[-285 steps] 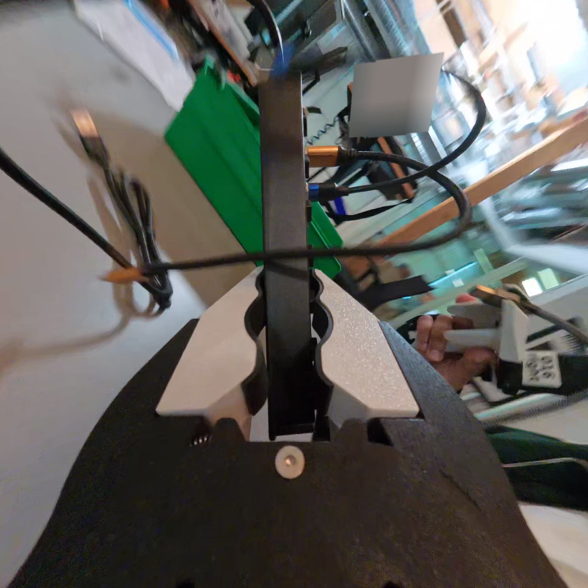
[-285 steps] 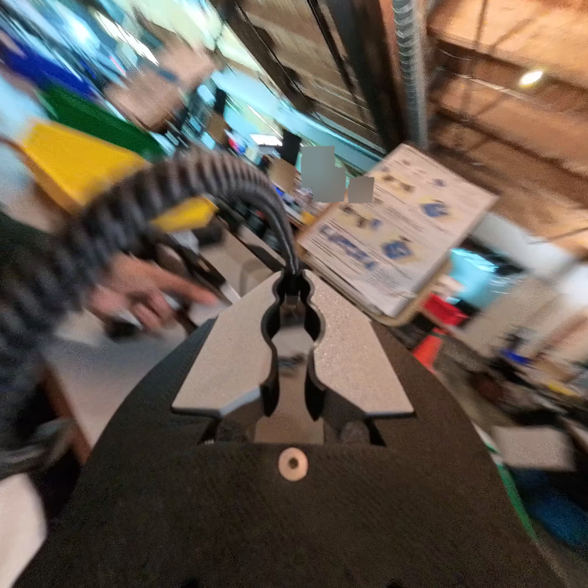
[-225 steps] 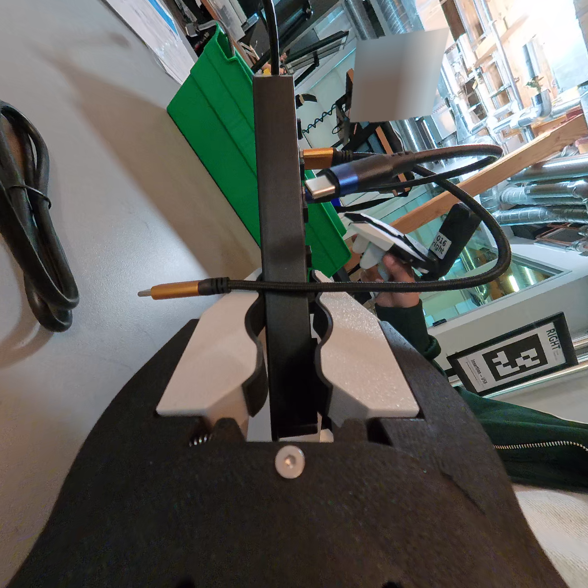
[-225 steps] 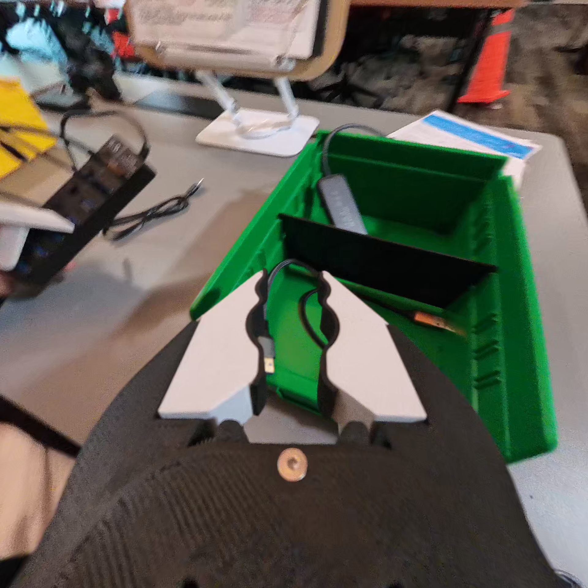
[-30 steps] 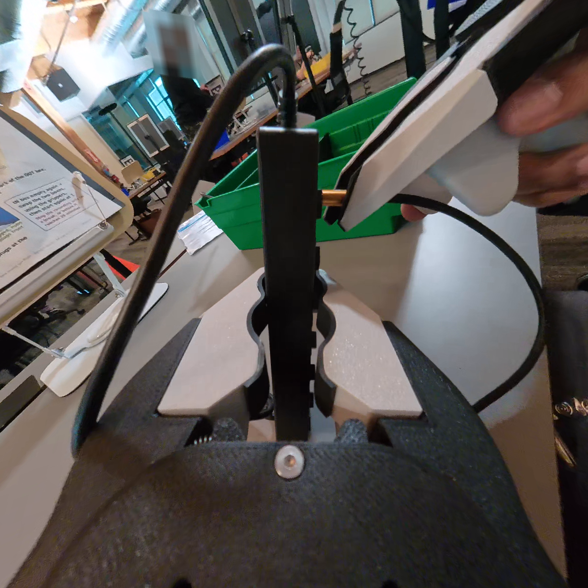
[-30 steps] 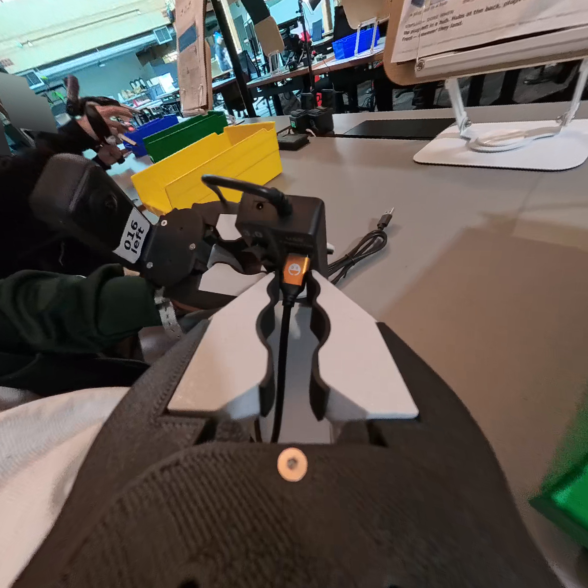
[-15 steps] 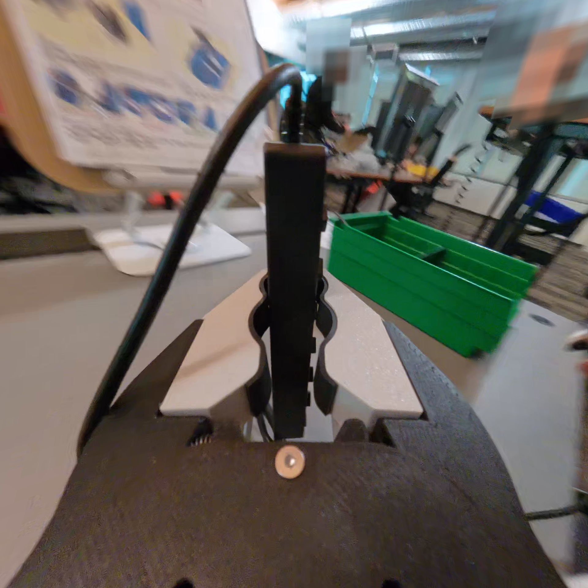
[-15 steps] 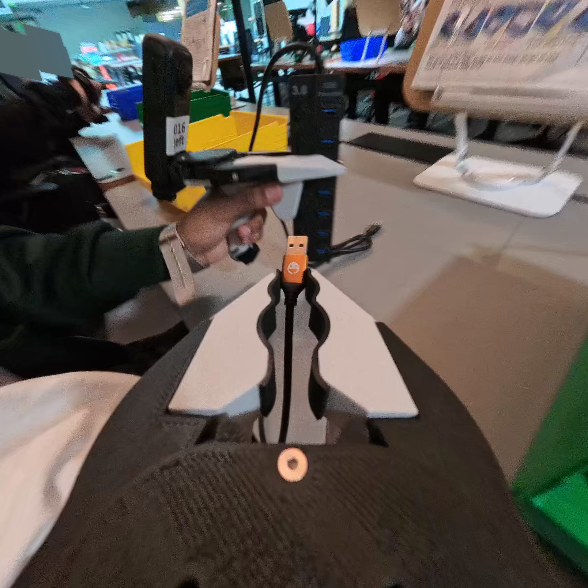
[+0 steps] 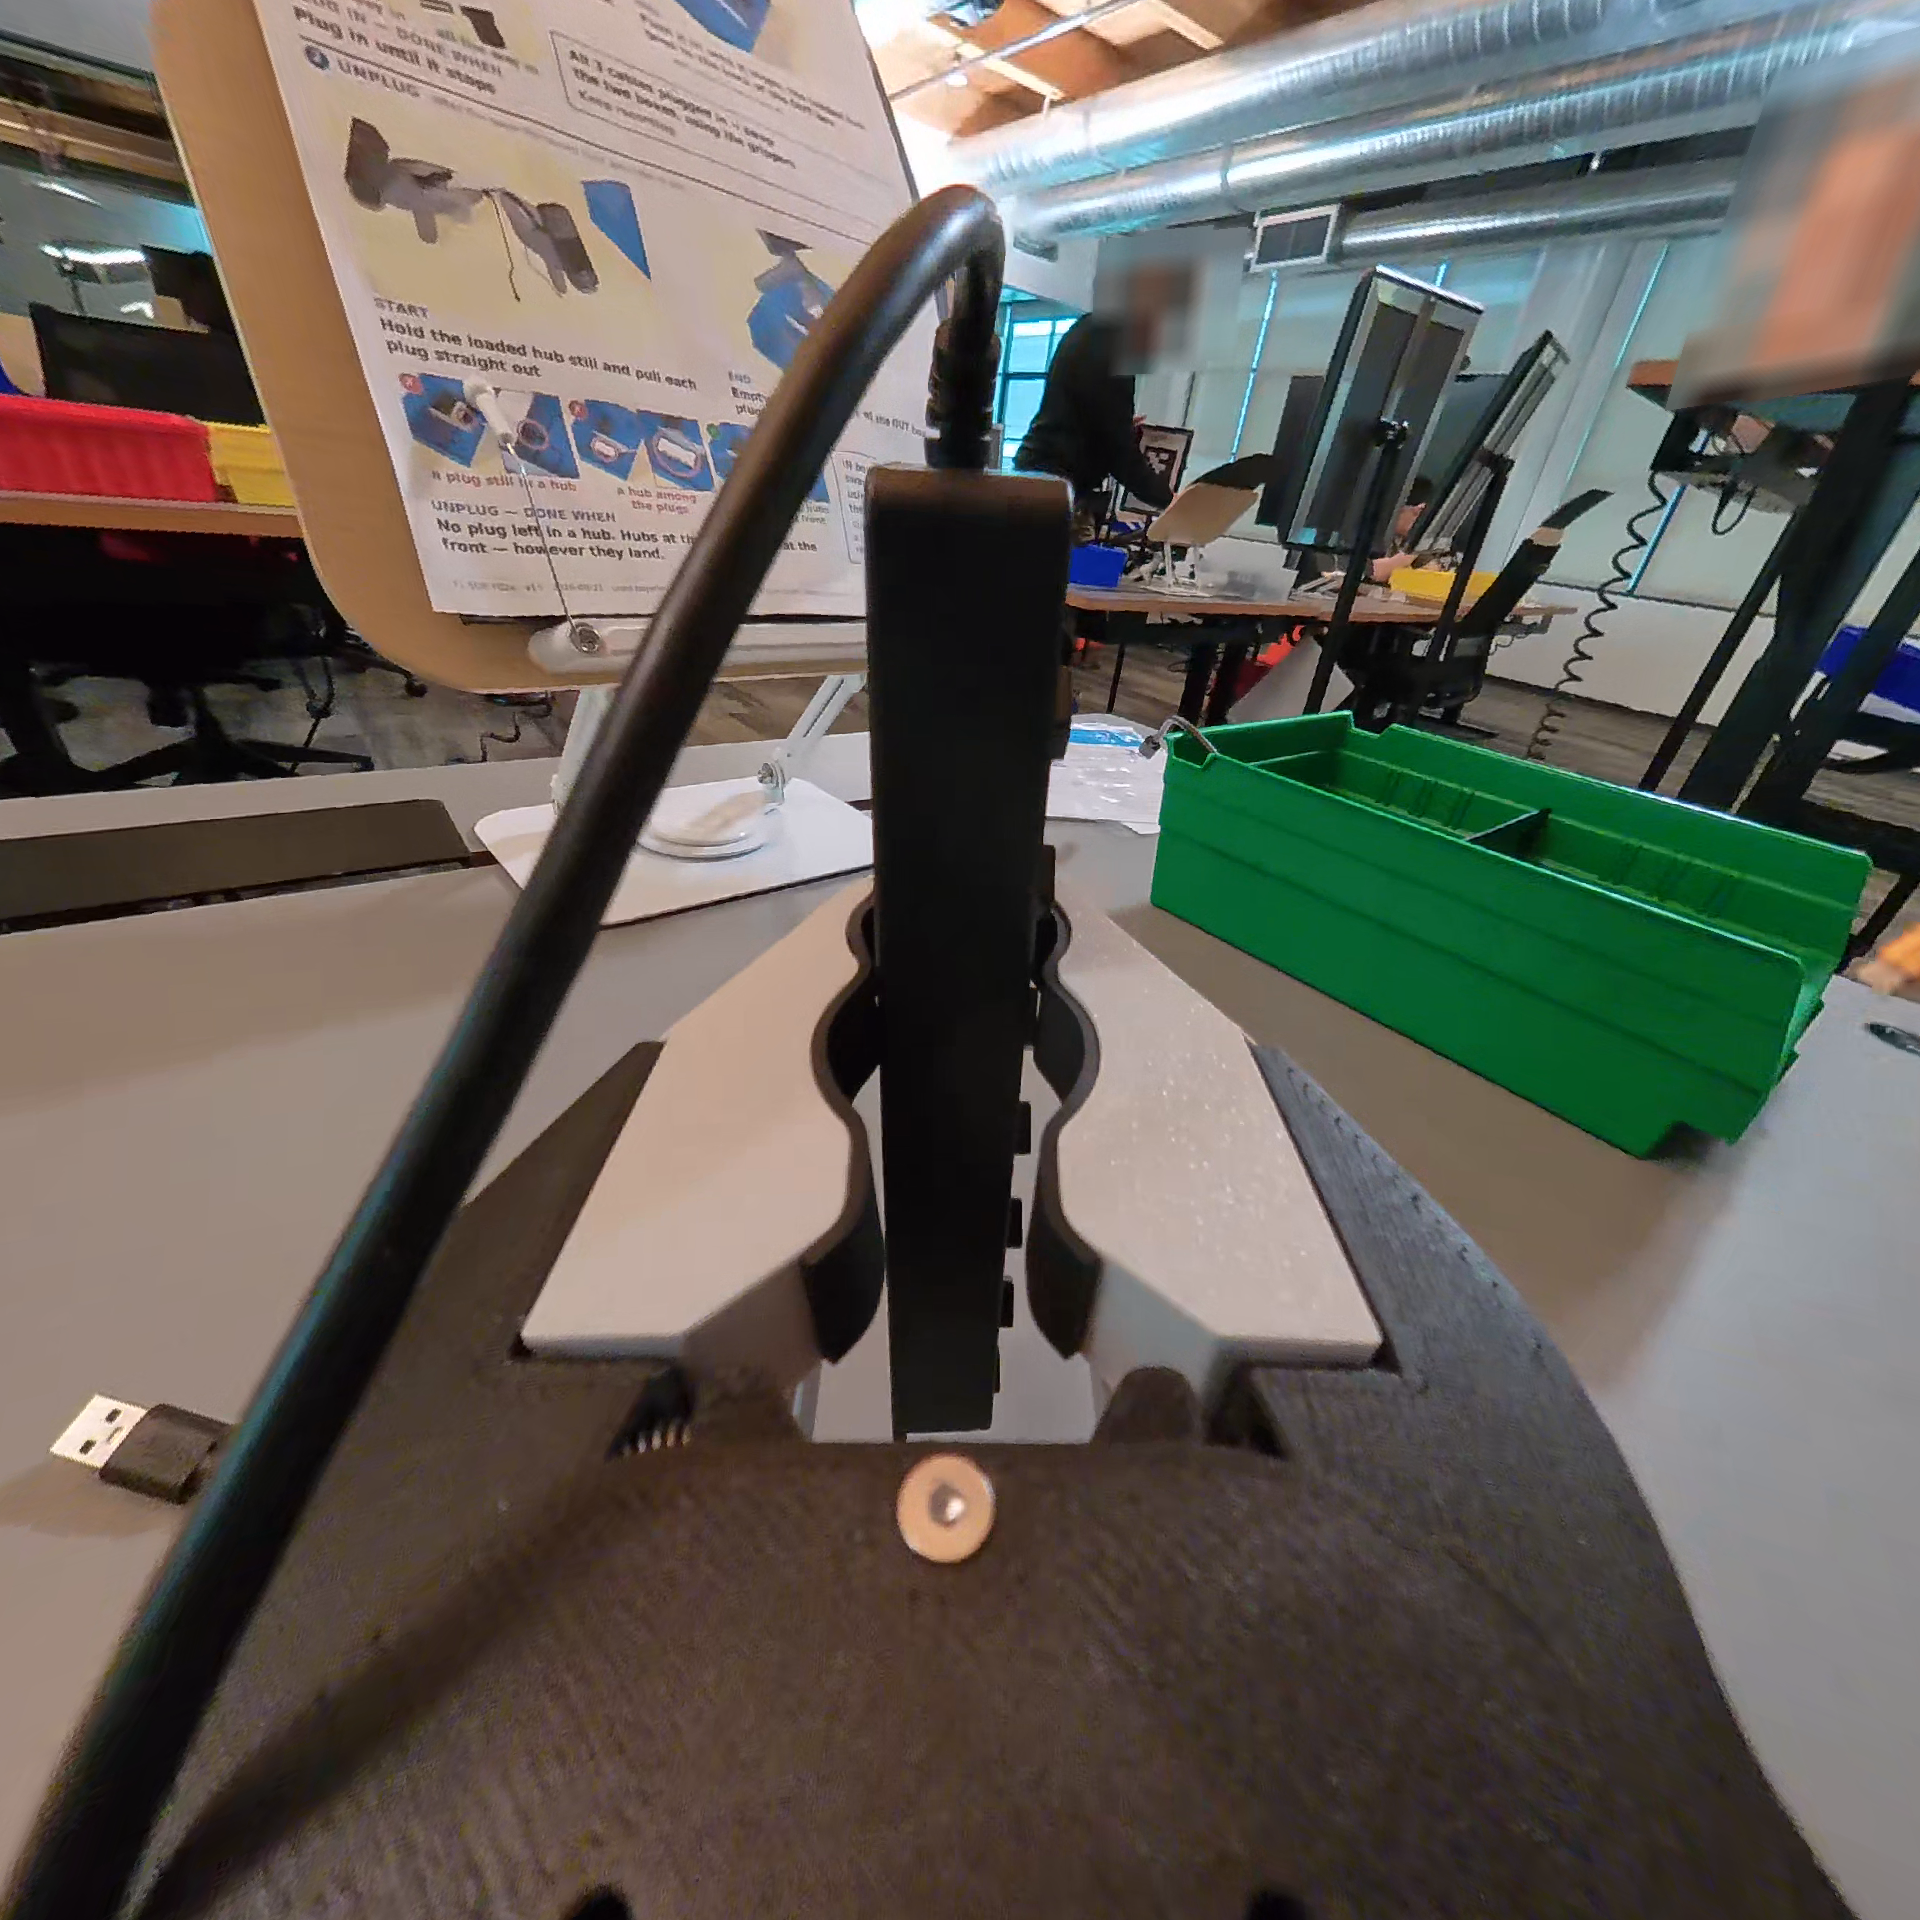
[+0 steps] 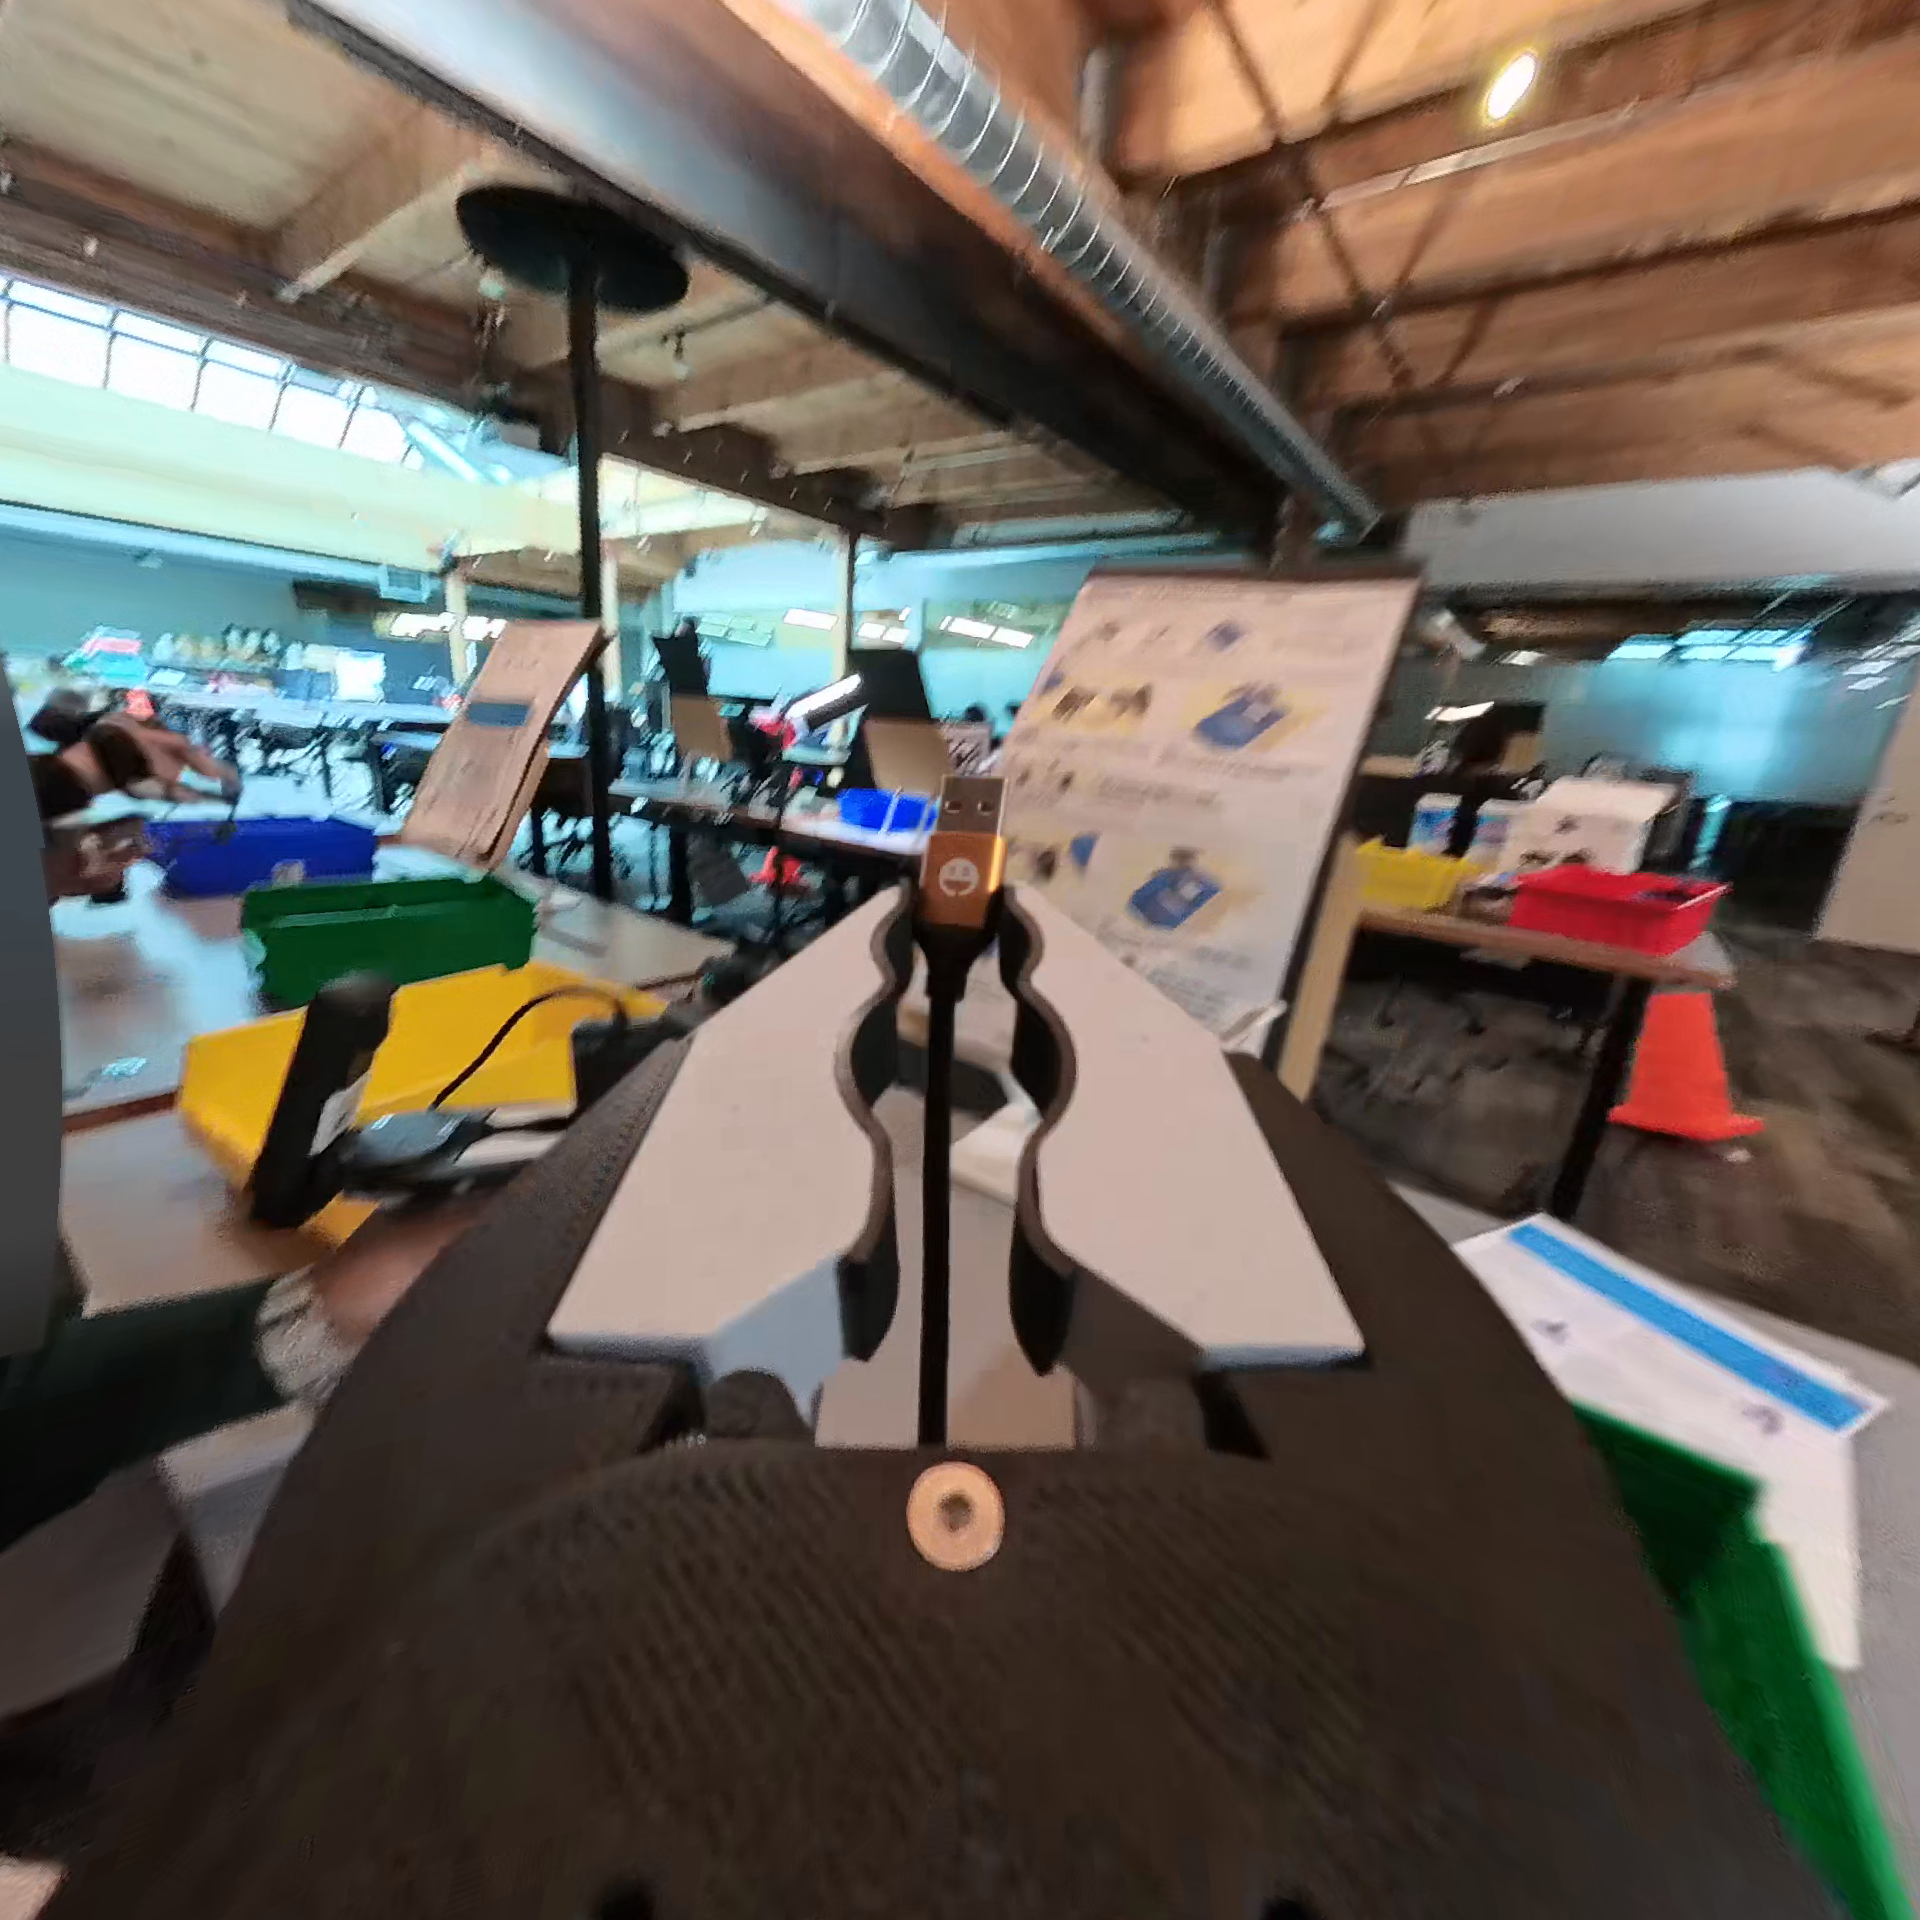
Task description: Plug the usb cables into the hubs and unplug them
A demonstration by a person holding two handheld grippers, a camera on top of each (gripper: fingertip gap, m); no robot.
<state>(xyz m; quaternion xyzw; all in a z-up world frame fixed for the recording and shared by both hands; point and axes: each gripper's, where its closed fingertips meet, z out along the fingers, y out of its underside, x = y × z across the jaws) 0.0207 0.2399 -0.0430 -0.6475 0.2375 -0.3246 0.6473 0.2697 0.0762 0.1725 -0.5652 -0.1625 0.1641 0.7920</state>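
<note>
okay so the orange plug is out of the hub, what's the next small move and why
Probably carry the orange USB plug, pinched in the right tongs, toward the green bin and let go. It hangs free in the air, while the left tongs clamp the black hub, with no plug seen in it.

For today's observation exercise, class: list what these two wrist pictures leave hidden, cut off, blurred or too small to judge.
- Left wrist view: the upright black USB hub shows only its narrow edge; its port face is turned away.
- Left wrist view: the green plastic bin hides its contents behind its near wall.
- Right wrist view: the black braided cable with the orange plug disappears behind the gripper body.
- Right wrist view: the yellow plastic bin is blurred.
</note>
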